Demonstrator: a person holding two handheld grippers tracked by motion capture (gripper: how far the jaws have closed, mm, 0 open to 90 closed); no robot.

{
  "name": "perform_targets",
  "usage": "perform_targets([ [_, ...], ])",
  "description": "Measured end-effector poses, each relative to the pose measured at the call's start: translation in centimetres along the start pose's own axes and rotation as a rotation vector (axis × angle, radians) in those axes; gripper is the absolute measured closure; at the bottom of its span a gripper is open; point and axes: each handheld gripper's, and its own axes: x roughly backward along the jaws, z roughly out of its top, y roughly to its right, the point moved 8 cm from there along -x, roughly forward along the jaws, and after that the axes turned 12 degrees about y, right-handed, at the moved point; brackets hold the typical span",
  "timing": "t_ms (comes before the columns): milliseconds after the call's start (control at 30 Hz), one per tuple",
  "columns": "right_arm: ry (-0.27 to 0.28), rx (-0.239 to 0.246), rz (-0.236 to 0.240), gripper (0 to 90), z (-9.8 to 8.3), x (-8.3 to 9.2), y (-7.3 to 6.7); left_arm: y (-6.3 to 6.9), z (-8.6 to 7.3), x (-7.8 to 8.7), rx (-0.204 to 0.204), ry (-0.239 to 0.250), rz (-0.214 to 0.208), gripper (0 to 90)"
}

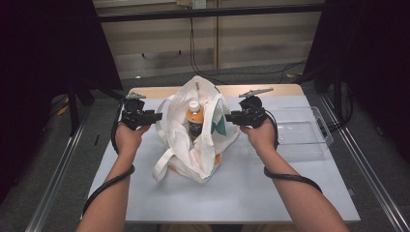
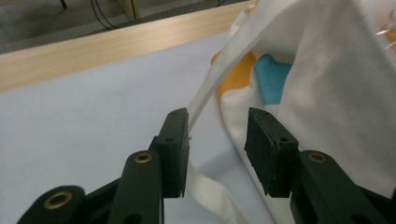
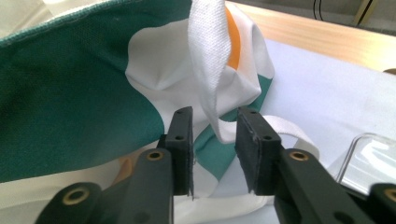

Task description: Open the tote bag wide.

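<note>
A white bag (image 1: 196,140) with green and orange patches sits in the middle of the table (image 1: 232,193). A bottle (image 1: 194,118) with an orange label stands up inside it. The left gripper (image 1: 157,116) is at the bag's left side. Its jaws are apart, and a white strap (image 2: 210,93) runs between them, touching the left jaw but not squeezed. The right gripper (image 1: 229,116) is at the bag's right side. Its jaws are apart too, and another strap (image 3: 210,70) hangs loose between them. A clear tray (image 1: 324,140) lies on the table to the right.
</note>
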Motion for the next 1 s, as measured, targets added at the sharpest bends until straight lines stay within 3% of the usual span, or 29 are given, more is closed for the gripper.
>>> perform_targets([
  [100,0.002,0.003,0.013,63.7,0.3,0.0,-0.3,0.5,0.9,-0.3,-0.011,0.027,-0.004,57.0],
  [133,0.005,0.005,0.012,63.4,0.4,0.0,-0.4,0.6,1.2,-0.3,-0.034,0.028,-0.007,56.3],
  [200,0.015,0.012,0.019,62.0,0.8,-0.1,-0.6,1.0,1.7,-0.6,-0.029,0.048,-0.004,56.8],
  [333,0.019,0.017,0.016,63.7,1.3,-0.3,-0.8,1.3,2.8,-0.5,-0.112,0.067,-0.006,57.2],
  [467,0.026,0.027,0.024,71.2,1.7,-0.6,-1.2,1.8,3.3,-0.7,-0.113,0.073,-0.021,68.2],
  [567,0.014,0.031,0.027,82.0,1.7,-0.8,-1.5,1.9,3.1,-1.1,-0.057,0.078,-0.026,80.8],
  [633,0.010,0.011,0.027,86.7,1.6,-0.9,-1.5,1.6,2.8,-1.1,-0.064,0.055,-0.027,87.3],
  [700,-0.001,0.013,0.028,87.8,1.5,-1.0,-1.4,1.5,2.5,-1.3,-0.030,0.050,-0.019,87.6],
  [867,-0.028,-0.006,0.006,88.4,0.6,-0.8,-0.4,0.3,1.1,-1.4,-0.017,0.011,0.005,87.7],
  [967,-0.043,-0.025,-0.001,88.4,-0.2,-0.6,0.2,-0.1,0.3,-1.6,0.025,0.005,0.015,87.7],
  [1000,-0.044,-0.016,0.003,88.4,-0.4,-0.6,0.3,-0.3,-0.1,-1.6,0.018,-0.013,0.014,87.7],
])
